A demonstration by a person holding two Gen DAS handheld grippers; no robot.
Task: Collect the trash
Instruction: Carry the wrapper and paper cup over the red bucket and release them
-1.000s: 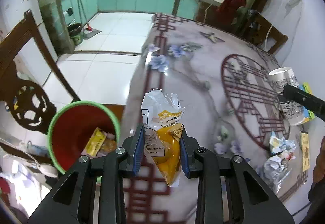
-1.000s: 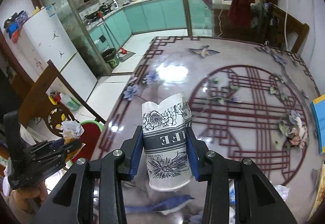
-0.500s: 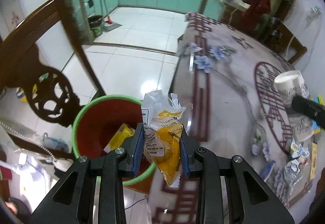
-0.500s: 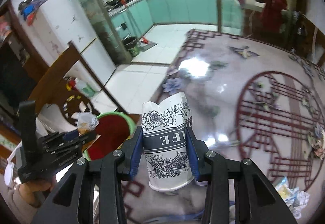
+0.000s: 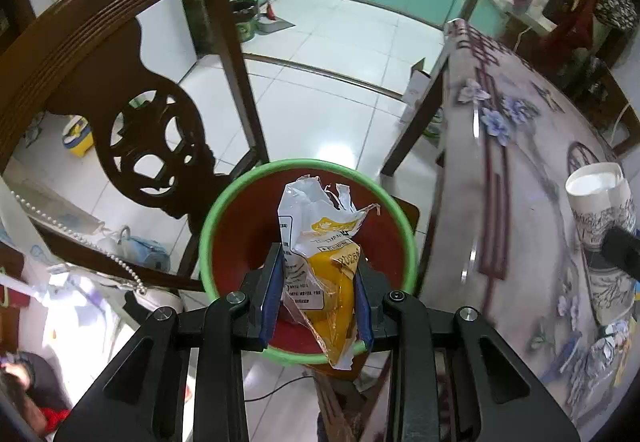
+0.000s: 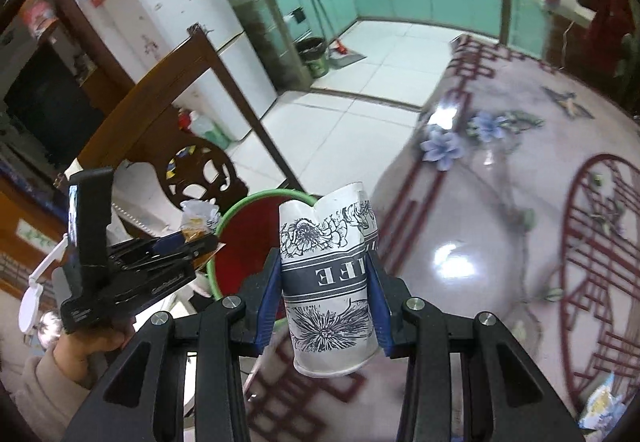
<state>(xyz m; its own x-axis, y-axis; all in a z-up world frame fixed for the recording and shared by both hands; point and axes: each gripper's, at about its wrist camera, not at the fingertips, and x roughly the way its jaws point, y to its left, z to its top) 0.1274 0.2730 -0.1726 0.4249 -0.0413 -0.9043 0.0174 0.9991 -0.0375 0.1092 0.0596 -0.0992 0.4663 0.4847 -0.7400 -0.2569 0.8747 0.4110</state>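
Observation:
My left gripper (image 5: 318, 286) is shut on a torn white and yellow snack wrapper (image 5: 320, 254) and hangs right above the red bin with a green rim (image 5: 248, 197) on the floor. The wrapper hides most of the bin's inside. My right gripper (image 6: 324, 290) is shut on a dented white paper cup with black flower prints (image 6: 328, 278), over the table's left edge, a little right of the bin (image 6: 248, 238). In the right wrist view the left gripper (image 6: 192, 242) with the wrapper (image 6: 198, 215) shows at the bin's left rim. The cup (image 5: 600, 230) also appears at the right of the left wrist view.
A dark carved wooden chair (image 5: 120, 89) stands just left of the bin. The glossy table with flower and lattice patterns (image 6: 500, 201) fills the right side, with crumpled trash (image 5: 592, 358) near its front edge. White floor tiles (image 5: 328, 89) lie beyond, toward teal kitchen cabinets.
Both grippers have swung left, away from the table's middle. The left one now hangs over the bin instead of the table edge. The right one followed with the cup. Both grips are unchanged.

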